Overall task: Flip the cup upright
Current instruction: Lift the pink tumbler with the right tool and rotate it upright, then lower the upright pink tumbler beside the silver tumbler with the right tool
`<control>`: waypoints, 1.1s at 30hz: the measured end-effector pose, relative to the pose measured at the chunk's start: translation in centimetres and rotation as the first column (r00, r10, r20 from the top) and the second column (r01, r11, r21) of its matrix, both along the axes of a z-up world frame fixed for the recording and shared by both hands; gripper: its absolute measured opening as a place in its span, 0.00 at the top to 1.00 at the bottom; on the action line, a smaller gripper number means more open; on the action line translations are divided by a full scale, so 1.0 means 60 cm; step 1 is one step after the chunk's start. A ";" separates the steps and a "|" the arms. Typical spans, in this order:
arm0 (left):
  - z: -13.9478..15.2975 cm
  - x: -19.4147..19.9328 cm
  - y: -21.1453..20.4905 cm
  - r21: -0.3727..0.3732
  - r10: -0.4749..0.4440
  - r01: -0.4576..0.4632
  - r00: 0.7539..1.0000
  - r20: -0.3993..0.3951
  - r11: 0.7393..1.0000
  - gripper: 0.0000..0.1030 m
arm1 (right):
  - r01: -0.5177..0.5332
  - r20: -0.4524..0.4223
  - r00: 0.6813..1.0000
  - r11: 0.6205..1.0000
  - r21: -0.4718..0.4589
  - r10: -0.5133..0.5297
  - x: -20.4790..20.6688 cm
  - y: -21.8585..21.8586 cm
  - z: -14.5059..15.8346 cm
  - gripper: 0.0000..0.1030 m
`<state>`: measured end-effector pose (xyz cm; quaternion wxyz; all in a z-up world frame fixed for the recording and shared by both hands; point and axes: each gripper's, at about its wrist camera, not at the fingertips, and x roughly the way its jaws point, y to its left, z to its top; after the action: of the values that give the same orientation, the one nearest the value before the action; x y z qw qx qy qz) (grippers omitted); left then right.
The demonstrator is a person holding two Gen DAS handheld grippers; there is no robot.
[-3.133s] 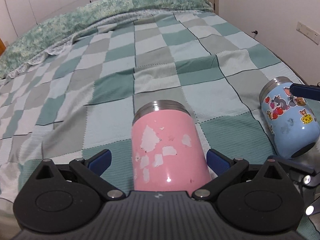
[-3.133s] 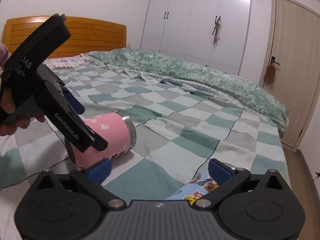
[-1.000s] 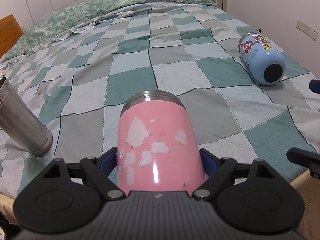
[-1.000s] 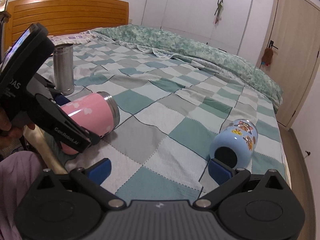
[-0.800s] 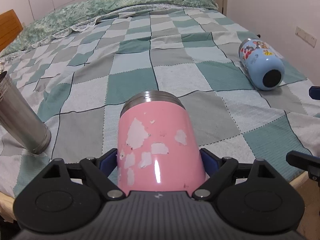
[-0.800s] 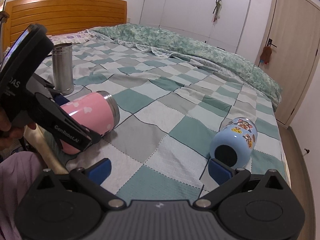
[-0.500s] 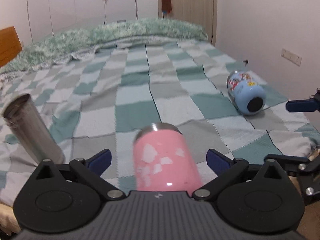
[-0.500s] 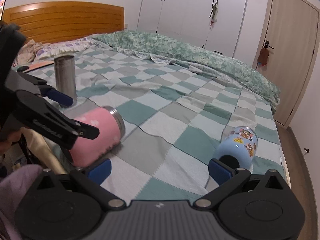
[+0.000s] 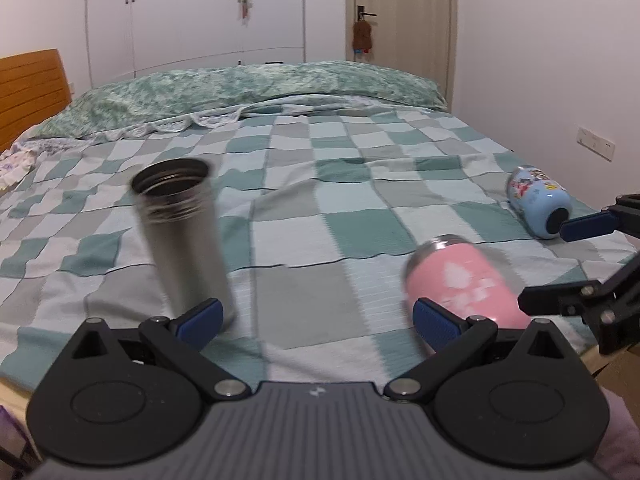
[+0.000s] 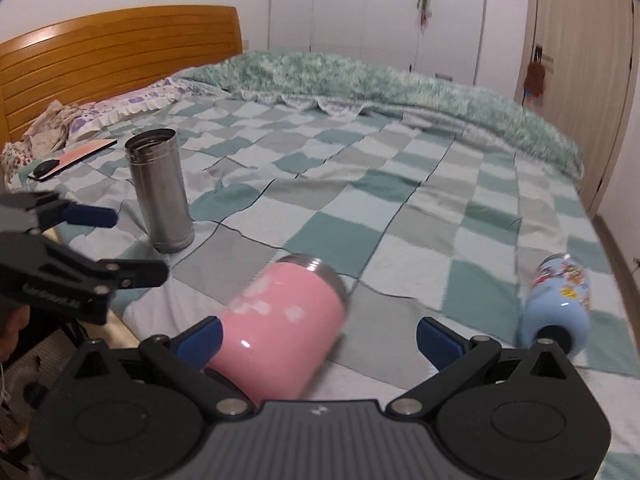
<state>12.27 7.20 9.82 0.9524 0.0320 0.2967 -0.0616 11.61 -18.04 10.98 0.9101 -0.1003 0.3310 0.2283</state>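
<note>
A pink cup (image 9: pixel 460 280) lies on its side on the checked bedspread near the bed's front edge; it also shows in the right wrist view (image 10: pixel 280 328). A blue cartoon cup (image 9: pixel 538 200) lies on its side further right, also seen in the right wrist view (image 10: pixel 560 304). A steel tumbler (image 9: pixel 180 232) stands upright at the left, also in the right wrist view (image 10: pixel 160 196). My left gripper (image 9: pixel 316 320) is open and empty, between the tumbler and the pink cup. My right gripper (image 10: pixel 318 336) is open and empty, just behind the pink cup.
The checked bedspread (image 9: pixel 320 200) covers the bed, with a green quilt (image 9: pixel 240 92) folded at the far side. A wooden headboard (image 10: pixel 112 52) and a flat pink item (image 10: pixel 76 156) lie at the left. A wall (image 9: pixel 560 60) runs along the right.
My left gripper opened and let go of the pink cup, then drew back and swung left. The pink cup still lies on its side. My right gripper moved in behind it.
</note>
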 end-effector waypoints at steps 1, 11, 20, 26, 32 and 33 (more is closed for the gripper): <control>-0.002 0.000 0.013 -0.003 0.001 -0.001 1.000 0.001 1.000 0.00 | 0.006 -0.013 1.000 1.000 0.002 -0.006 0.006 0.009 -0.002 0.00; -0.032 0.018 0.077 -0.006 -0.009 0.009 1.000 0.007 1.000 0.00 | 0.126 -0.170 0.978 0.992 0.013 -0.122 0.075 0.057 -0.030 0.00; -0.057 0.047 0.098 -0.032 -0.012 0.011 1.000 -0.014 0.999 0.00 | 0.240 -0.349 0.913 0.970 0.036 -0.213 0.150 0.060 -0.066 0.00; -0.068 0.059 0.108 -0.047 -0.009 0.008 1.000 -0.024 0.999 0.00 | 0.280 -0.461 0.855 0.960 0.027 -0.237 0.191 0.071 -0.093 0.07; -0.074 0.068 0.113 -0.051 -0.004 0.003 0.999 -0.033 0.999 0.00 | 0.268 -0.506 0.837 0.962 0.045 -0.209 0.197 0.075 -0.101 0.16; -0.075 0.068 0.114 -0.052 -0.004 0.002 0.999 -0.033 0.999 0.00 | 0.263 -0.505 0.838 0.964 0.045 -0.205 0.197 0.076 -0.101 0.16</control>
<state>16.38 14.01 5.34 0.9479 0.0065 0.3105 -0.0712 23.43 -13.50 4.94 0.8196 0.0543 0.5499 0.1514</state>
